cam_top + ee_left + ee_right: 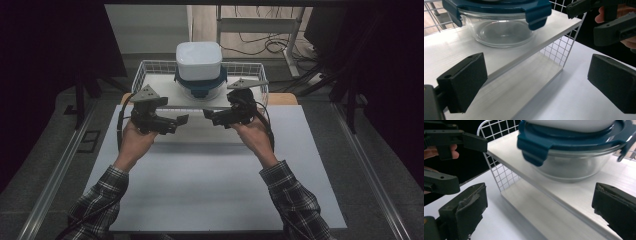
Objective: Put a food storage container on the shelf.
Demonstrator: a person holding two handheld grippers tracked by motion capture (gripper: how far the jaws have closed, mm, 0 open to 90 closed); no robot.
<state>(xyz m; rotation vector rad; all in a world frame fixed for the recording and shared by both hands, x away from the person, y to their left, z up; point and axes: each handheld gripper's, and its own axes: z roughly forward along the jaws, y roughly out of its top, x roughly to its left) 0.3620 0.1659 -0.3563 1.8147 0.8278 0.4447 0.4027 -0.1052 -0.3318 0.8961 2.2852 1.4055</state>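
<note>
Grippers, left [184,119] & right [207,115], open (empty) near glass bowl [200,87].

Glass bowl [499,32]: clear, glossy, smooth, with soft reflections in its wall. Blue lid [564,141]: plastic, satin sheen, smooth clip tabs. White container [199,60]: plastic by its look, smooth, faintly glossy. Wire basket [560,48]: thin white-coated metal grid. White shelf board [584,195]: matt, with fine straight grain like laminate. Table sheet [215,185]: white, matt, smooth. Left gripper [181,120] and right gripper [209,115]: black matt plastic; right pads [469,207] rough, worn. Sleeve [295,200]: checked woven cloth.
</note>
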